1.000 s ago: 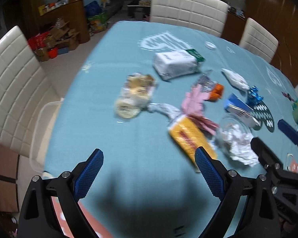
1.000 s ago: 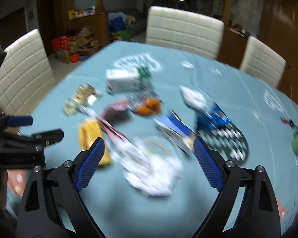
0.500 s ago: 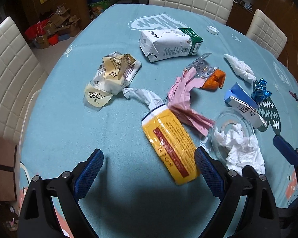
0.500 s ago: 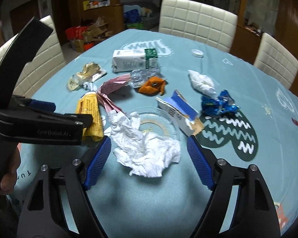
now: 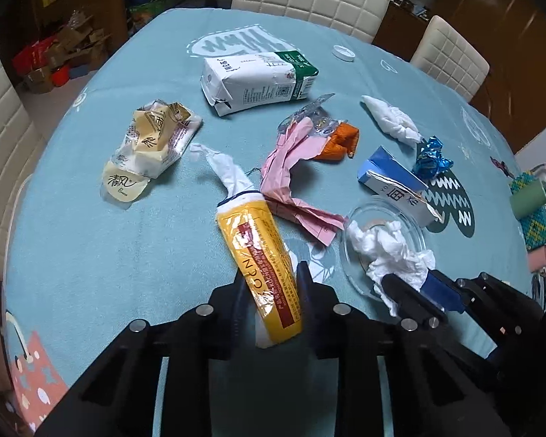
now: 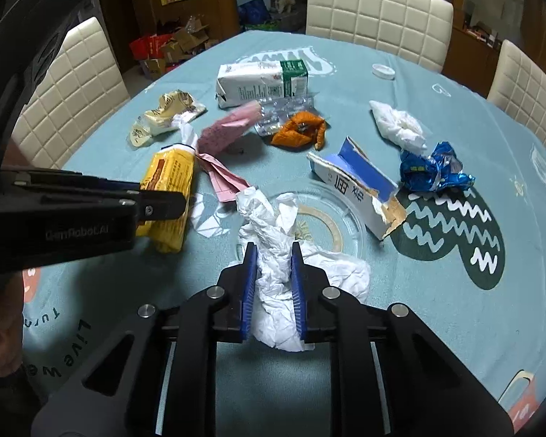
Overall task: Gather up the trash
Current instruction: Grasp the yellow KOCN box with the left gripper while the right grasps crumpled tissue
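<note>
Trash lies scattered on a teal tablecloth [image 5: 91,247]. My left gripper [image 5: 271,284] is shut on the near end of a yellow tissue pack [image 5: 258,251], which also shows in the right wrist view [image 6: 169,185]. My right gripper [image 6: 272,266] is shut on a crumpled white tissue [image 6: 273,251] that lies partly in a clear glass dish [image 6: 331,215]; the tissue [image 5: 386,247] and dish [image 5: 382,207] show in the left wrist view too.
Other trash: a white milk carton [image 5: 254,80], a beige wrapper [image 5: 149,145], pink paper [image 5: 291,167], an orange wrapper [image 5: 338,142], a blue box [image 5: 393,182], blue foil [image 5: 431,156], a white wad [image 5: 389,116]. White chairs [image 6: 378,11] ring the table.
Both grippers moved forward and down, then closed. The left one took hold of the yellow pack, the right one took hold of the white tissue.
</note>
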Demonstrator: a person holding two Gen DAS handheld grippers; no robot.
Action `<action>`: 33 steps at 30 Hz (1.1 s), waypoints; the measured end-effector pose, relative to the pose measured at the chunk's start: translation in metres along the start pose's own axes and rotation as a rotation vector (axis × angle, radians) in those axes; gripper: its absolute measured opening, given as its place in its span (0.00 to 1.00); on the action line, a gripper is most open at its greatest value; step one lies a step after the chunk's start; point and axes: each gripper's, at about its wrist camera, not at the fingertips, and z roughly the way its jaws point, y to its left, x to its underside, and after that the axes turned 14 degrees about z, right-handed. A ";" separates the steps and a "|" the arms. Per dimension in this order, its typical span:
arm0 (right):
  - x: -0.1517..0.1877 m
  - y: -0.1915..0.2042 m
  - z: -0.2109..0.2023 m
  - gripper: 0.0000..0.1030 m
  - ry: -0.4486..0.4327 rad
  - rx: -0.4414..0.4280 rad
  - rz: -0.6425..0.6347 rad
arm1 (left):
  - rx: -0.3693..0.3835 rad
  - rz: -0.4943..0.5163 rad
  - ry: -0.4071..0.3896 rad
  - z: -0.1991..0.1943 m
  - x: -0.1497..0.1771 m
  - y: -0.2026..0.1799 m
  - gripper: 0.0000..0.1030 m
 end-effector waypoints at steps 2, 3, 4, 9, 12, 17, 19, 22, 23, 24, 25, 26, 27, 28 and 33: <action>-0.001 0.003 -0.006 0.19 -0.017 0.000 -0.004 | -0.003 0.006 -0.009 -0.007 0.003 0.001 0.21; -0.002 0.004 -0.009 0.19 -0.022 0.001 -0.006 | -0.010 0.009 -0.013 -0.011 0.005 0.001 0.21; -0.002 0.007 -0.012 0.19 -0.031 0.000 -0.010 | -0.015 0.010 -0.018 -0.014 0.007 0.002 0.21; 0.001 0.025 -0.021 0.20 -0.038 -0.013 -0.046 | -0.035 0.011 -0.037 -0.029 0.015 0.007 0.21; 0.004 0.039 -0.022 0.20 -0.024 -0.030 -0.070 | -0.045 0.007 -0.040 -0.038 0.023 0.014 0.21; 0.011 0.064 -0.014 0.20 0.026 -0.048 -0.105 | -0.066 -0.020 -0.030 -0.045 0.039 0.031 0.21; 0.014 0.068 -0.005 0.19 0.071 -0.049 -0.090 | -0.059 -0.035 -0.011 -0.043 0.045 0.037 0.21; 0.018 0.070 0.003 0.20 0.102 -0.044 -0.079 | -0.039 -0.058 0.022 -0.036 0.055 0.044 0.21; 0.020 0.071 0.004 0.20 0.107 -0.042 -0.085 | -0.033 -0.061 0.025 -0.035 0.057 0.044 0.21; 0.021 0.072 0.005 0.19 0.115 -0.039 -0.089 | -0.028 -0.062 0.026 -0.035 0.058 0.044 0.21; 0.021 0.072 0.007 0.20 0.122 -0.037 -0.090 | -0.027 -0.060 0.027 -0.035 0.058 0.044 0.21; 0.021 0.072 0.008 0.20 0.133 -0.033 -0.087 | -0.026 -0.057 0.031 -0.034 0.057 0.043 0.21; 0.020 0.071 0.009 0.20 0.143 -0.031 -0.081 | -0.024 -0.058 0.038 -0.034 0.057 0.043 0.21; 0.019 0.071 0.010 0.20 0.148 -0.029 -0.075 | -0.014 -0.064 0.051 -0.033 0.056 0.043 0.21; 0.016 0.067 0.015 0.20 0.182 -0.019 -0.064 | -0.004 -0.070 0.099 -0.031 0.053 0.042 0.21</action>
